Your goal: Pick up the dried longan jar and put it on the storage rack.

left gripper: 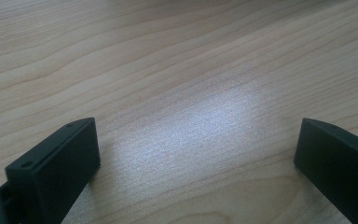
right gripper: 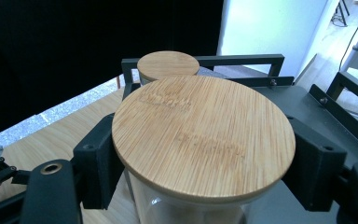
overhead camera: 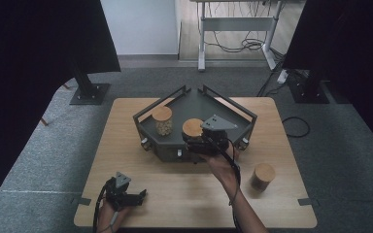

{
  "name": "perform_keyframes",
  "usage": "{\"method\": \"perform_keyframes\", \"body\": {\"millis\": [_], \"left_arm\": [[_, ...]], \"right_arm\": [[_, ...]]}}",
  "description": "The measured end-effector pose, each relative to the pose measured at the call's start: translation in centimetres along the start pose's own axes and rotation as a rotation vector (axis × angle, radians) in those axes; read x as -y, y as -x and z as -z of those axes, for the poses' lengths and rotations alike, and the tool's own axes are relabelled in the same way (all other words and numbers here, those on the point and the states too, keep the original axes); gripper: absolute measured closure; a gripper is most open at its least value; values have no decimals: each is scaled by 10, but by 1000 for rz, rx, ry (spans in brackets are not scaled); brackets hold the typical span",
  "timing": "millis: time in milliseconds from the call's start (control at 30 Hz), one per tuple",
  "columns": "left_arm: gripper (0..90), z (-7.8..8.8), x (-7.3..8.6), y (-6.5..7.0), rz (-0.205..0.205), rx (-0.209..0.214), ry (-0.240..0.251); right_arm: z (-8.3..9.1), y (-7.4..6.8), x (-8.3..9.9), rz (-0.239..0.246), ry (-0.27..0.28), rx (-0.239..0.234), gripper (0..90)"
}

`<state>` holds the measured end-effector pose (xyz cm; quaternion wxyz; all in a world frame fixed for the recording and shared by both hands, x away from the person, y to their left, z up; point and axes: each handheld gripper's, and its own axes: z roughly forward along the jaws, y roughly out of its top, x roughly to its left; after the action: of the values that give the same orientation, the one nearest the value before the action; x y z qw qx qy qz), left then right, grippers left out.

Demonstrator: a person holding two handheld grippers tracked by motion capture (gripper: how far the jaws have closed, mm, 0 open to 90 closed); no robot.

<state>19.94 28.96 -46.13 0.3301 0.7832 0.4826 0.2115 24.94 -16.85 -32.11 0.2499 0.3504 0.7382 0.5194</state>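
A lidded jar is gripped by the right gripper at the near edge of the tray, while the left gripper is kept idle

The right gripper is closed on a glass jar just under its bamboo lid, one jaw on either side, so the jar is kept upright; it is seen at the near rim of the dark angular tray, judged to be about to be set inside it. A second jar, holding pale contents, is already stood in the tray to the left, and a third jar is left on the table at the near right, probably to be fetched next. The left gripper is parked at the near left, its jaws held wide apart over bare wood with nothing between them
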Motion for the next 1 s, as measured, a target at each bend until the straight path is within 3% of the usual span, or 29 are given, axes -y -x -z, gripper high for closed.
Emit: {"method": "perform_keyframes", "body": {"millis": [1000], "left_arm": [[0,0,0,0,-4,2,-1]], "right_arm": [[-29,5,-5,24,8,66,234]]}}
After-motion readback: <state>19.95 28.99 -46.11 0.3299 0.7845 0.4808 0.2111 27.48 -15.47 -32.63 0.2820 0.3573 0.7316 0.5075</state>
